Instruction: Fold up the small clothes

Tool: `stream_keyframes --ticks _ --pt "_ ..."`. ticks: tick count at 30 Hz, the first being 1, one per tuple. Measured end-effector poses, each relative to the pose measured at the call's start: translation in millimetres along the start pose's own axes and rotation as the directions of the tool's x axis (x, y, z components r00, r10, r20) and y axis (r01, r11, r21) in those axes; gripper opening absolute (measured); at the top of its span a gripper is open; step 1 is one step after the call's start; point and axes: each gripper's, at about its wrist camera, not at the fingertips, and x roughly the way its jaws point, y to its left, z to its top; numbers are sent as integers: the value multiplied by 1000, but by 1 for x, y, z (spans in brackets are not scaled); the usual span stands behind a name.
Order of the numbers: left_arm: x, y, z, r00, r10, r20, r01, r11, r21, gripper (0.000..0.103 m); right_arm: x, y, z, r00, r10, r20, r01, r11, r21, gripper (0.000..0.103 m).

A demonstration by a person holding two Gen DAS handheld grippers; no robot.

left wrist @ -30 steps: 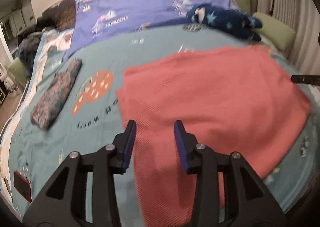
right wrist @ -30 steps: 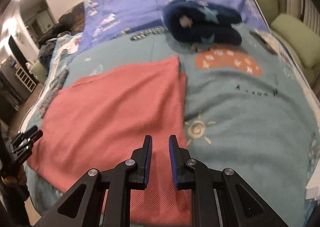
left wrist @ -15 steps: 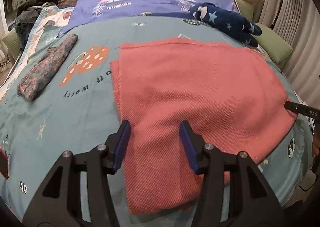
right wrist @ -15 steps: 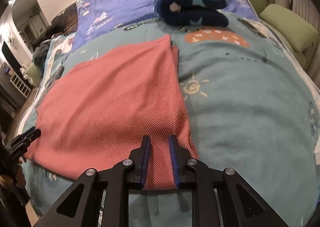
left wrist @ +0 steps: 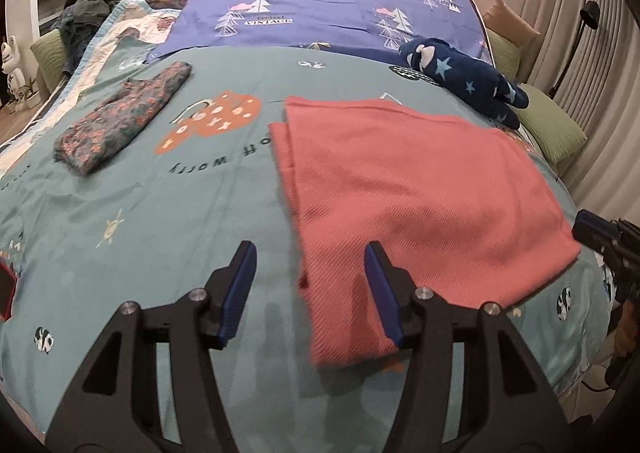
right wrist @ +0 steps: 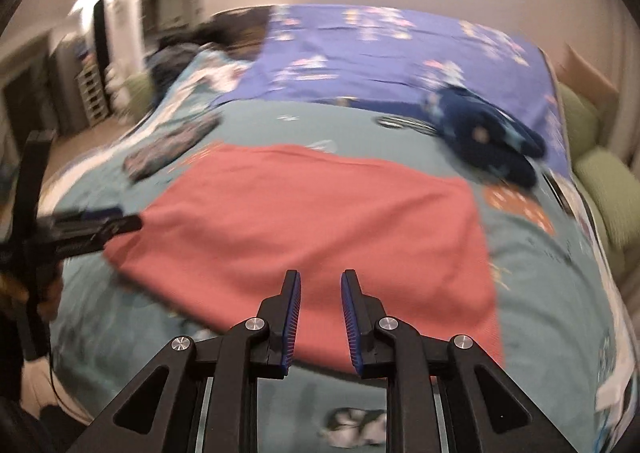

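A coral pink knit cloth lies flat, folded over, on the teal bedspread; it also shows in the right wrist view. My left gripper is open and empty, hovering over the cloth's near left edge. My right gripper is open and empty, above the cloth's near edge; it also shows at the right rim of the left wrist view. The left gripper shows at the left of the right wrist view.
A folded floral garment lies at the left of the bed. A navy star-patterned garment lies at the back right. A purple tree-print sheet covers the far end. Green pillows line the right side.
Both grippers have pulled back from the cloth and opened wider; the right one let go of the cloth's near edge. The cloth now lies flat on the bed.
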Motion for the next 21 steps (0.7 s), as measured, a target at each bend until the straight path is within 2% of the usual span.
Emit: stream_keyframes --ticks 7,9,11,16,21 --pt "-10 18 -14 1000 -23 -7 23 999 -27 57 18 84 -3 998 55 1 -54 981 -188 37" --pt "-12 32 -18 999 -38 -12 37 997 -64 57 22 108 -6 998 56 5 -53 964 -262 40" --pt "-13 45 -21 999 -44 -13 42 994 -98 57 27 132 -10 999 52 9 -46 938 -344 48" --pt "-16 78 -24 999 -53 -4 52 984 -170 57 46 174 -20 1000 2 21 9 877 -481 52" --pt "-19 94 -20 993 -113 27 116 973 -199 57 70 190 -15 998 -56 21 59 857 -512 53"
